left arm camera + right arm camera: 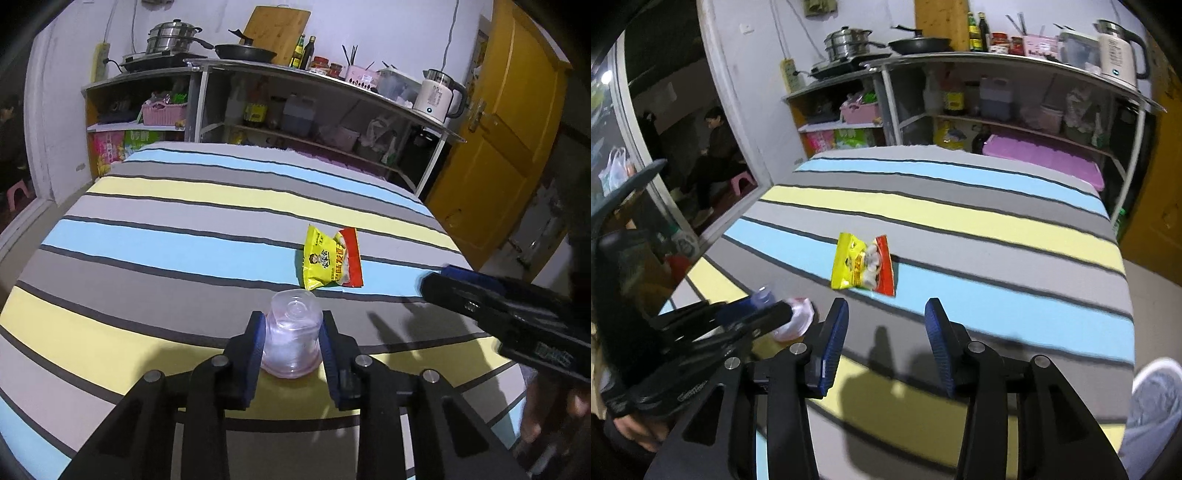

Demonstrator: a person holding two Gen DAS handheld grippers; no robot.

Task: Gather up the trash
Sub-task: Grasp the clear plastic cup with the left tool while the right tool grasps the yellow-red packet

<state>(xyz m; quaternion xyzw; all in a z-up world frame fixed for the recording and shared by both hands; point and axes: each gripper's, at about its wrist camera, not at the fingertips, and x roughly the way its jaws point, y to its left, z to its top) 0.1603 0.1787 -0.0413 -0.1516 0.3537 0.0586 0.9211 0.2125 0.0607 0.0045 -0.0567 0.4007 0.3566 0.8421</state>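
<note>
Trash on the striped cloth point(155, 236) is two pieces: a clear plastic cup point(291, 332), upside down between the blue pads of the left claw point(292, 345), which sit against its sides, and a yellow snack packet point(330, 260) just beyond the cup. The right claw point(886, 347) hangs open and empty, short of the packet. Squeeze the cup gently so it doesn't crumple or pop out, then lift straight up.

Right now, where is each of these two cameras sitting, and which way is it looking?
Left wrist: on the left gripper, looking down along its fingers at a clear plastic cup between them; the right gripper shows at right.
Right wrist: on the right gripper, facing the striped cloth; its jaws stand open and empty; a shoe shows at right.
Shared: the yellow snack packet, the cup and the kitchen shelves.
</note>
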